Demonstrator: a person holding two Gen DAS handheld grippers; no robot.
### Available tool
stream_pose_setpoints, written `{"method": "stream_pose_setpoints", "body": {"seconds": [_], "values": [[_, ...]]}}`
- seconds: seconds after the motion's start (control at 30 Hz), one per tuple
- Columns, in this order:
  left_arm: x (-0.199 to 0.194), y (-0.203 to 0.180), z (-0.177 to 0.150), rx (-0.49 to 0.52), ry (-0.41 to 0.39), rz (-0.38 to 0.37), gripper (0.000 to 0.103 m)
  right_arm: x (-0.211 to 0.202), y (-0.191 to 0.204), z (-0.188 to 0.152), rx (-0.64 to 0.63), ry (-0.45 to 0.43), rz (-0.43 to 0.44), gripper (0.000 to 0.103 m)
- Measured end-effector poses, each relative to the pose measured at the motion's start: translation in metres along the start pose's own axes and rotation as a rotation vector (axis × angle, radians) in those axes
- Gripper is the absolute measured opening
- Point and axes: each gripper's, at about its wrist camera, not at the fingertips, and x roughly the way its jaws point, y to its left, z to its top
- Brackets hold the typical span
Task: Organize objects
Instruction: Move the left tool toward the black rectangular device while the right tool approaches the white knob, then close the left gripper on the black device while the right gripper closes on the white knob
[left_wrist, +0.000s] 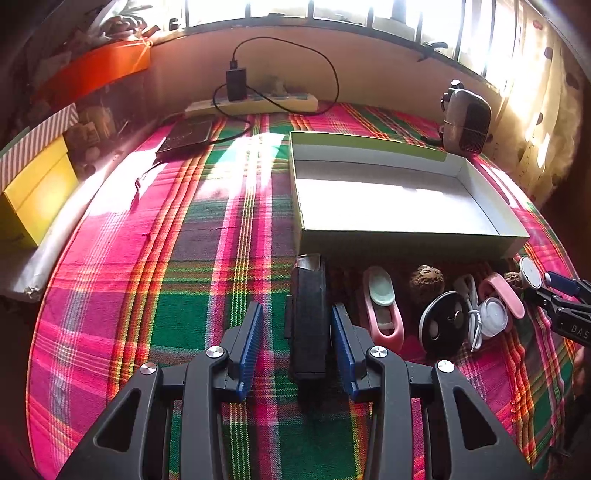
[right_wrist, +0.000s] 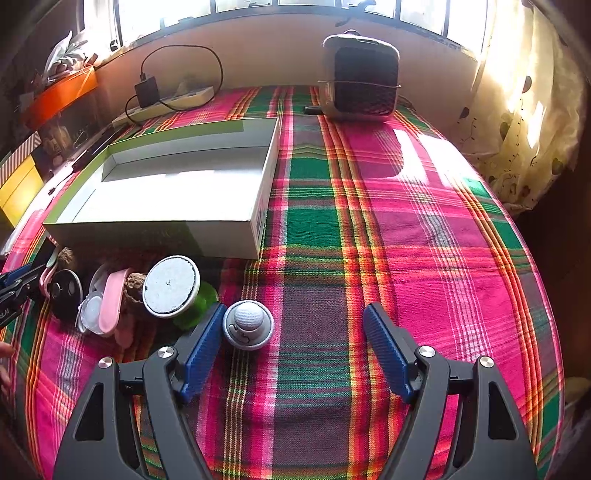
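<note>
My left gripper (left_wrist: 296, 305) is open and straddles a black rectangular block (left_wrist: 308, 321) lying on the plaid cloth; a gap shows beside its left pad. Just beyond stands an open white box (left_wrist: 406, 240) with nothing in it. Right of the block lie a pink oval case (left_wrist: 382, 314), a brown nut (left_wrist: 426, 282), a black disc (left_wrist: 443, 325), a white cable (left_wrist: 474, 314) and a clear round pot (left_wrist: 493, 317). My right gripper (right_wrist: 295, 308) is wide open, with a grey round knob (right_wrist: 248, 325) close to its left finger. A white-topped green disc (right_wrist: 170, 286) sits left of it, before the box (right_wrist: 155, 232).
A small fan heater (right_wrist: 360, 79) stands at the back right, a power strip with a black charger (left_wrist: 258, 103) along the back wall, and a black pad (left_wrist: 186, 136) at the back left. Yellow (left_wrist: 37, 195) and orange boxes flank the left side. A curtain (right_wrist: 524, 122) hangs at the right.
</note>
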Motion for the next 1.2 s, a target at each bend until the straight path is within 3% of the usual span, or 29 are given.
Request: {"method": "stream_pose_setpoints", "body": {"seconds": [0.17, 0.53, 0.73, 0.9, 1.2], "values": [[0.004, -0.004, 0.004, 0.03, 0.003, 0.03, 0.035, 0.0, 0.0, 0.0, 0.002, 0.0, 0.0, 0.076], [0.004, 0.0, 0.005, 0.001, -0.002, 0.011, 0.033, -0.001, 0.001, -0.001, 0.006, -0.001, -0.006, 0.075], [0.003, 0.006, 0.003, -0.029, -0.007, 0.019, 0.022, -0.005, 0.006, -0.003, -0.007, -0.012, 0.001, 0.061], [0.002, 0.007, 0.003, -0.03, -0.007, 0.019, 0.022, -0.007, 0.012, -0.005, -0.023, -0.021, 0.014, 0.043], [0.002, 0.007, 0.002, -0.03, -0.006, 0.019, 0.022, -0.008, 0.019, -0.006, -0.039, -0.028, 0.029, 0.026]]}}
